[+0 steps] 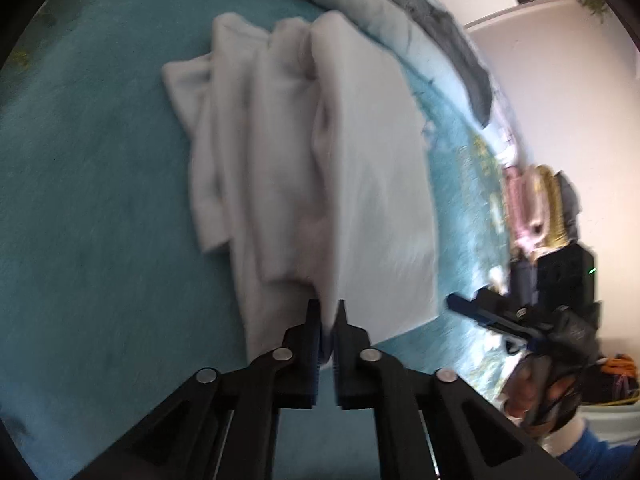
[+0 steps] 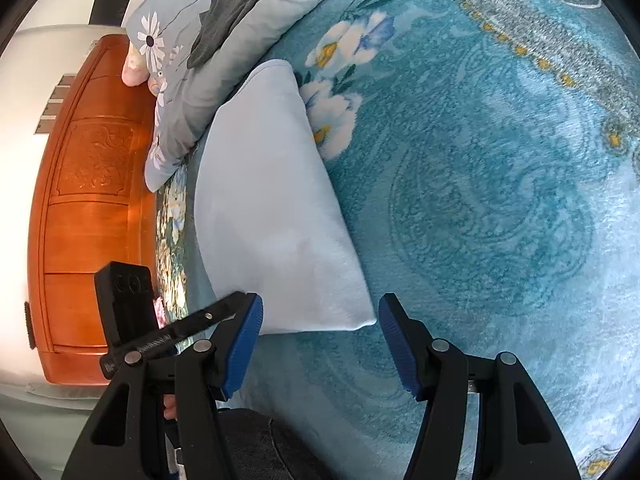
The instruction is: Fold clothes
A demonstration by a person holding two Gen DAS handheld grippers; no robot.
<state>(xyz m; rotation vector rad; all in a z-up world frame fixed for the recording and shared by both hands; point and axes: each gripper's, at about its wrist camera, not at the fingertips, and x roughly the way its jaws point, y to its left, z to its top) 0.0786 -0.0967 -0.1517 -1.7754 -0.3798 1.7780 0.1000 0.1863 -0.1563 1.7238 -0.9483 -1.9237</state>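
Note:
A white garment (image 1: pixel 320 160) lies in long loose folds on the teal blanket (image 1: pixel 100 200). My left gripper (image 1: pixel 326 308) is shut on its near edge, with the cloth pinched between the fingertips. In the right wrist view the same garment (image 2: pixel 272 220) looks like a smooth pale panel whose near corner ends just ahead of my right gripper (image 2: pixel 320 312). That gripper is open, its blue pads clear of the cloth. The right gripper (image 1: pixel 480 312) also shows at the right of the left wrist view, and the left gripper's body (image 2: pixel 132 312) shows at the left of the right wrist view.
A flowered grey-blue quilt (image 2: pixel 208 40) lies along the head of the bed against an orange wooden headboard (image 2: pixel 92 200). A stack of folded clothes (image 1: pixel 536 208) sits at the far right. The patterned blanket (image 2: pixel 500 200) spreads wide to the right.

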